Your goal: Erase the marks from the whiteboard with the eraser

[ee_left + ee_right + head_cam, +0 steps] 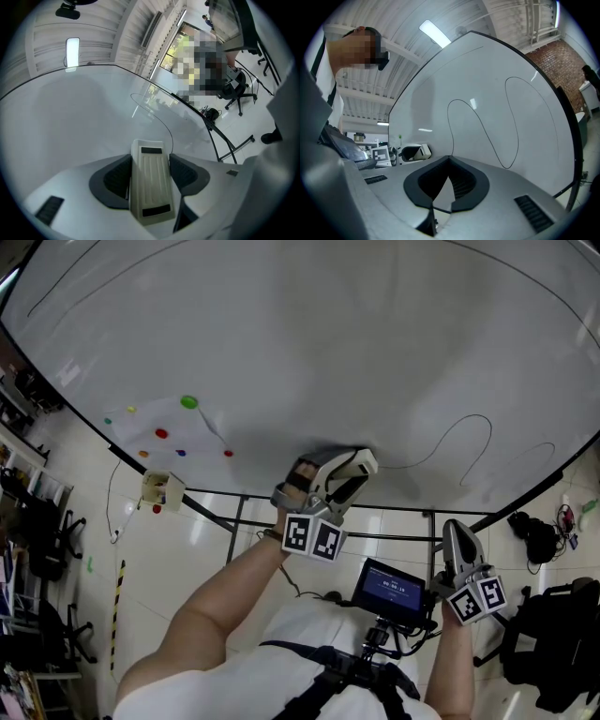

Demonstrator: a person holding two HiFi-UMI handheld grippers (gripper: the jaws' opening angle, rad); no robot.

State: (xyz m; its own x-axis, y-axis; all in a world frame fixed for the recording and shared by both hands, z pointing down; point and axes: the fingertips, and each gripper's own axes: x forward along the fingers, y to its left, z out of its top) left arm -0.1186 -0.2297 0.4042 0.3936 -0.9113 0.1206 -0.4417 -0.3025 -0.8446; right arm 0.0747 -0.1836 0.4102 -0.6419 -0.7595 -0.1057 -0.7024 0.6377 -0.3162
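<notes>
The eraser (149,194) was grasped between the jaws of the left gripper (151,174) and held at the whiteboard's (300,334) six o'clock edge. The right gripper's (449,165) jaws were clenched together on nothing, at four o'clock from the eraser.

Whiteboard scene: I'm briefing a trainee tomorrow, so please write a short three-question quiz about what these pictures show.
1. True or false: the left tool is clamped on the eraser.
2. What is between the jaws of the right tool? A: a marker. B: nothing. C: a cloth.
3. Fill in: in the head view, the curved black line on the whiteboard lies to the ___ of the eraser.

Key: 1 true; 2 B; 3 right.
</notes>
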